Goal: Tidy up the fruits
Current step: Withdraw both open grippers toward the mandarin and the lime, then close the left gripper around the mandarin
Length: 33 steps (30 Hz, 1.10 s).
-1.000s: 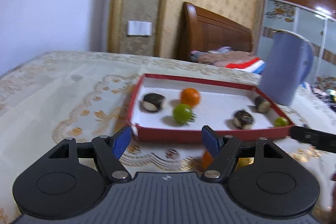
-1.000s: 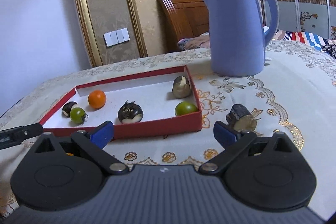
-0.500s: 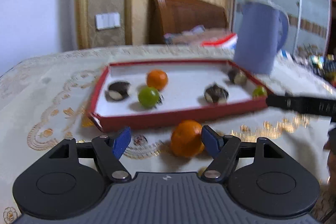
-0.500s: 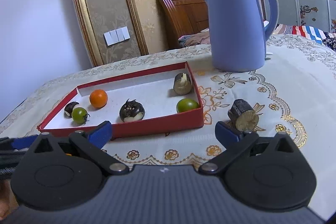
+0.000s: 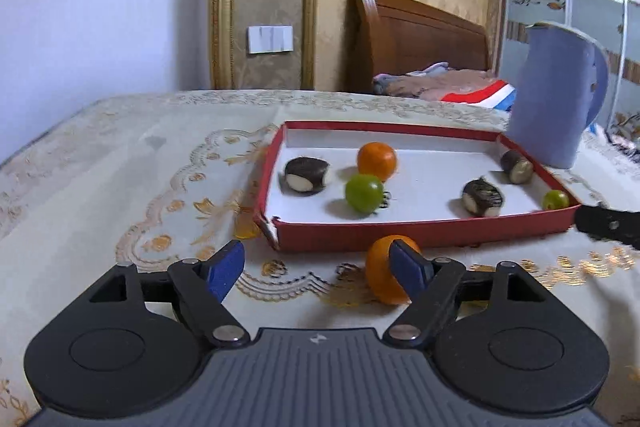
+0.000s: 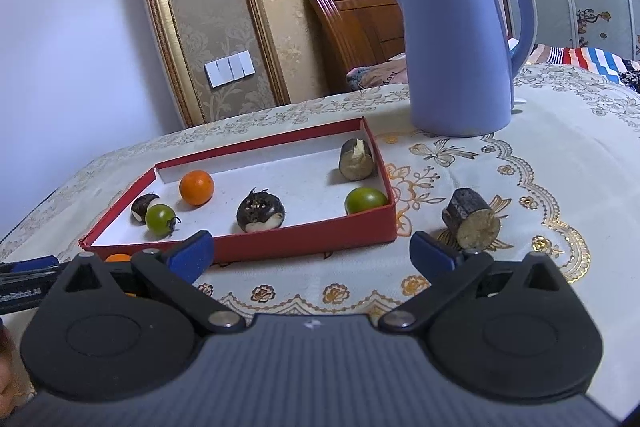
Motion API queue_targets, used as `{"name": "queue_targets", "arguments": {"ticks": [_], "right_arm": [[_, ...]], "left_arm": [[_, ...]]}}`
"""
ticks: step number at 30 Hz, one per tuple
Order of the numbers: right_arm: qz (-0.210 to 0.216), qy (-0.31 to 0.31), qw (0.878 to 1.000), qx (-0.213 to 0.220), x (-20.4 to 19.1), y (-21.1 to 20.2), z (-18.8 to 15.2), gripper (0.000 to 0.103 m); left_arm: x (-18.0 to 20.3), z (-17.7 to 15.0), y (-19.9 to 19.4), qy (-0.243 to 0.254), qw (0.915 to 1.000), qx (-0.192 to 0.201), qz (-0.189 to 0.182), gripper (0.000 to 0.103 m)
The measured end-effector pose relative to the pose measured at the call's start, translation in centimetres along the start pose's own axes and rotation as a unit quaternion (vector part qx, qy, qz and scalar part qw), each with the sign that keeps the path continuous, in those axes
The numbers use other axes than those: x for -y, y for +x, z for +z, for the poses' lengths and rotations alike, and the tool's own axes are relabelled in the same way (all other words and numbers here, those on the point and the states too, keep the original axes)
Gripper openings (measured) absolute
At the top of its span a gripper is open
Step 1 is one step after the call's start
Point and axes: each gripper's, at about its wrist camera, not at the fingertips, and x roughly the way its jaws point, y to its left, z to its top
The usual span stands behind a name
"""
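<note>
Left gripper (image 5: 318, 267), jaws apart, with a loose orange (image 5: 382, 273) against its right finger (contact uncertain). Right gripper (image 6: 312, 253) open; cut dark stub (image 6: 472, 219) at 1 o'clock on the tablecloth (image 6: 540, 167). Red tray (image 6: 304, 241) at 12 holds fruits; blue kettle (image 6: 460, 51) and headboard (image 6: 352, 31) stand beyond.

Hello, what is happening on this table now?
A person with a claw in each hand is sorting fruit into a red tray. Six pieces already lie inside it. The left claw is open, its right finger beside an orange that sits on the tablecloth just outside the tray. The right claw is open too, near a dark cut piece also lying outside the tray. A blue kettle stands behind.
</note>
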Motion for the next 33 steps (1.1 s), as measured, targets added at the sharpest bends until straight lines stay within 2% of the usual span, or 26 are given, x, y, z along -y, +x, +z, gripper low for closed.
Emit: {"name": "queue_targets", "arguments": {"ticks": [6,10,13,16,18,19,26,29,31,33], "right_arm": [[-0.001,0.0,1.0,-0.006,0.0,0.1,-0.1,0.103],[-0.002,-0.004,1.0,-0.004,-0.1,0.0,-0.1,0.103],[-0.002,-0.003,1.0,-0.006,-0.1,0.2,-0.1,0.103],[-0.002,-0.002,1.0,-0.004,-0.1,0.1,-0.1,0.103],[-0.001,-0.002,1.0,-0.005,-0.1,0.1,-0.1,0.103],[0.0,-0.002,1.0,-0.006,-0.1,0.1,-0.1,0.103],[-0.001,-0.003,1.0,-0.008,-0.2,0.2,-0.2,0.103],[0.0,-0.008,1.0,-0.009,-0.3,0.2,-0.2,0.103],[0.0,-0.012,1.0,-0.011,-0.5,0.2,-0.3,0.103],[0.002,-0.016,1.0,-0.015,-0.6,0.3,-0.4,0.103]], "left_arm": [[1.9,-0.4,0.0,0.036,0.9988,-0.01,-0.031,0.079],[3.2,-0.4,1.4,0.064,0.9973,-0.029,-0.019,0.079],[3.2,-0.4,2.3,0.06,0.9968,-0.047,-0.024,0.079],[2.3,-0.2,3.2,0.031,0.9971,-0.065,-0.023,0.079],[1.6,-0.1,3.3,0.014,0.9974,-0.066,-0.025,0.071],[1.4,-0.1,3.3,0.01,0.9975,-0.066,-0.023,0.063],[2.1,-0.4,3.0,0.033,0.9975,-0.059,-0.019,0.063],[2.3,-0.4,3.0,0.043,0.9971,-0.057,-0.022,0.045],[2.3,-0.4,3.0,0.044,0.9969,-0.057,-0.031,0.04],[2.4,-0.5,2.9,0.046,0.9971,-0.055,-0.027,0.04]]}}
